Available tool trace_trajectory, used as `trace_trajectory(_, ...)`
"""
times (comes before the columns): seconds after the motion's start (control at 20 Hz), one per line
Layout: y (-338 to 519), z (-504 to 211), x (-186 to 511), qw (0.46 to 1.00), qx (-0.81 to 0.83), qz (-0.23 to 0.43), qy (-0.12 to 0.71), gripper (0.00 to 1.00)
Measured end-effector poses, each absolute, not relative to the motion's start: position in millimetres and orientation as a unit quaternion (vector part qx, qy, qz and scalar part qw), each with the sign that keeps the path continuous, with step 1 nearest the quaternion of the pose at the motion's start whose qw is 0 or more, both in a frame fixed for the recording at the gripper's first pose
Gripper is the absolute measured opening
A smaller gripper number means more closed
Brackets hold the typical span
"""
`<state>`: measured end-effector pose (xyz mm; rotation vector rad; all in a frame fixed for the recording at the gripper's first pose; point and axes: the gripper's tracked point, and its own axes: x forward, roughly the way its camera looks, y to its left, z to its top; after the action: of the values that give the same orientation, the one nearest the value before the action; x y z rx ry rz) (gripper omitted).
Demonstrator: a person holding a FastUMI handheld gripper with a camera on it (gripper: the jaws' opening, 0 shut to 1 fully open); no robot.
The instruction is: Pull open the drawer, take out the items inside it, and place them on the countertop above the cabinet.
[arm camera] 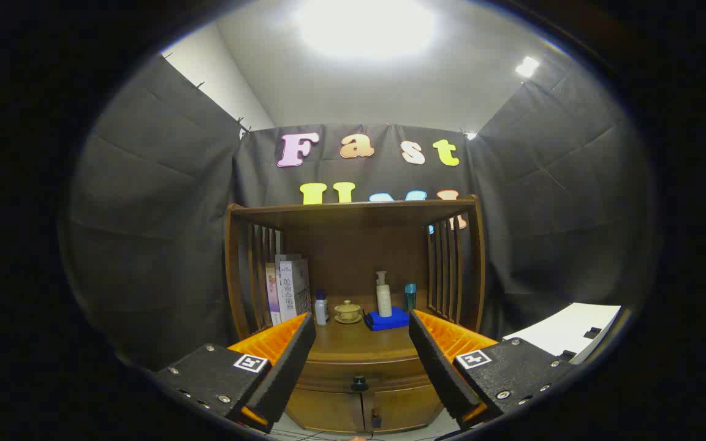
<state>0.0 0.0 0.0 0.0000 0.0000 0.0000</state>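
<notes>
A brown wooden cabinet [353, 257] stands against the booth wall, straight ahead of my gripper [362, 355]. Its drawer [359, 375] is closed, with a small dark knob [360, 384] between and beyond my fingers. The countertop [353, 343] lies above the drawer, under an upper shelf. My gripper is open, fingers wide apart and holding nothing, some way short of the cabinet. What is inside the drawer is hidden.
On the countertop stand boxes [288, 288], a small white bottle [322, 308], a lidded cup on a saucer [347, 311], a pump bottle [383, 295] on a blue cloth [388, 320] and a teal cup [410, 296]. Two doors [362, 410] sit below the drawer. A white board [564, 337] lies to the right.
</notes>
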Motion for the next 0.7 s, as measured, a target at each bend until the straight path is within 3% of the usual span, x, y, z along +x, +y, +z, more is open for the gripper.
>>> trace_trajectory(0.7,10,-33,12,0.999,-0.011,0.020,0.034,0.96)
